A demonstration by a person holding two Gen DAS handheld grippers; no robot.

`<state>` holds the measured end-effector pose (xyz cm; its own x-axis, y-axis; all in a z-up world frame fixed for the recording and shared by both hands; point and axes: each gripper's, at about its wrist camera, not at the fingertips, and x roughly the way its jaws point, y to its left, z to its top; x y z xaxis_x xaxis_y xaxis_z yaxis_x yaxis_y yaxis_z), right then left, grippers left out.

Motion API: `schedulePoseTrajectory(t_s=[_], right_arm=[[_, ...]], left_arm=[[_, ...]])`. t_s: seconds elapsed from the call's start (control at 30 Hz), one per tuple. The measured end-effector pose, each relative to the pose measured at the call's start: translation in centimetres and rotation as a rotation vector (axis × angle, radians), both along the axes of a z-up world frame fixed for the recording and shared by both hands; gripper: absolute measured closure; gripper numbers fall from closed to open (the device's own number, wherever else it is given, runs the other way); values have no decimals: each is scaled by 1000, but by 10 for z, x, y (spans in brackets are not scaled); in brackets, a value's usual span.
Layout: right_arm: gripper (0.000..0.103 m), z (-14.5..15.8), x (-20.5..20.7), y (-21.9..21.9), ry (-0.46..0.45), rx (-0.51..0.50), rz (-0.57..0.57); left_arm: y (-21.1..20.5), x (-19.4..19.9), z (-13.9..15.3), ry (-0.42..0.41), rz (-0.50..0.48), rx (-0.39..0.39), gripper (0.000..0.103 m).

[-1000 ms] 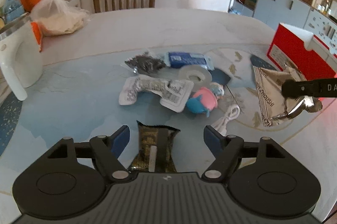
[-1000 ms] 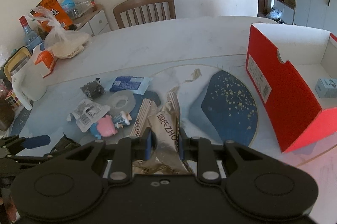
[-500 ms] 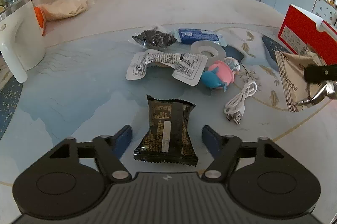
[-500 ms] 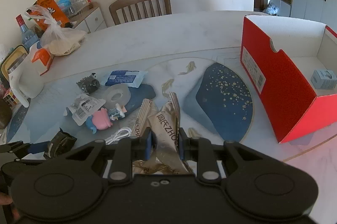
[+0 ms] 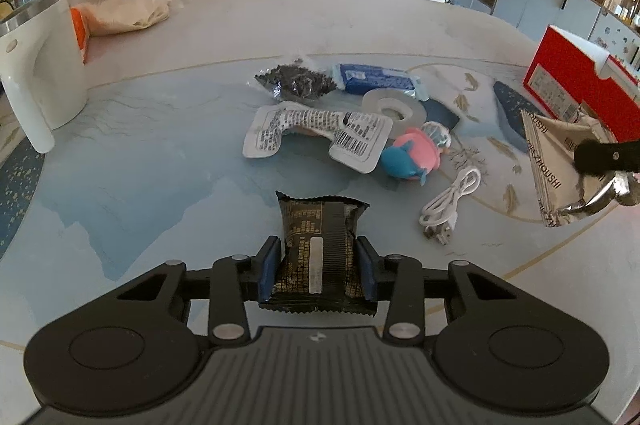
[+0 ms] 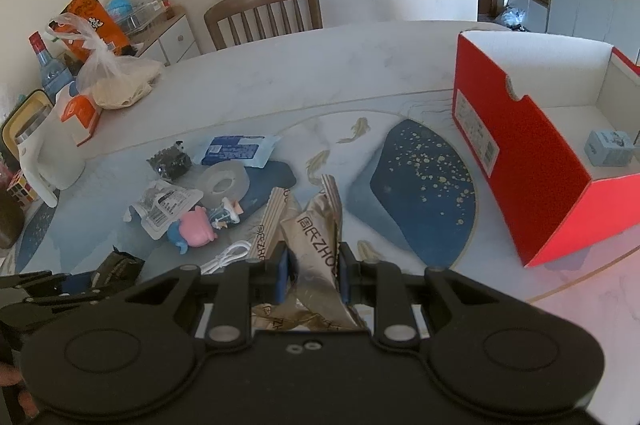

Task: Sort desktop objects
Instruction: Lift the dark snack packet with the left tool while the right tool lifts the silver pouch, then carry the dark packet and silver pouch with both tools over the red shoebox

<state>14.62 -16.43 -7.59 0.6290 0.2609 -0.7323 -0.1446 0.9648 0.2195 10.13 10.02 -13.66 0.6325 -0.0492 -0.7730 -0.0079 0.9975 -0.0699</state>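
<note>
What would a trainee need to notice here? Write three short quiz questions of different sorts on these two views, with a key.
1. True or false: the left tongs are shut on the black snack packet.
2. Multiple choice: the right tongs grip A) the white cable, B) the gold foil packet, C) the tape roll.
3. Fill in: inside the red box lies one small light blue ____.

Key: 1 true; 2 B; 3 carton.
</note>
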Motion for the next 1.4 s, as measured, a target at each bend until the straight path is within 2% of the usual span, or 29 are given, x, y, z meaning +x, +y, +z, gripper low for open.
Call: schedulePoseTrajectory(t_s=[0.27,0.6,0.97,1.4], right_arm=[[80,14,-8,-9,-9,1,-18],[80,38,-16,-34,-52,-21,-53],[80,59,-16,-88,-96,-19,-107],[80,71,-4,-156,-130,-28,-149]], left_arm=[[-12,1,30,-32,-42,-20,65],[-48,16,66,-86,-133,-20,65],[-104,36,94,-131,-239,-6,65],[-187,67,110,-168,-348,-26,65]])
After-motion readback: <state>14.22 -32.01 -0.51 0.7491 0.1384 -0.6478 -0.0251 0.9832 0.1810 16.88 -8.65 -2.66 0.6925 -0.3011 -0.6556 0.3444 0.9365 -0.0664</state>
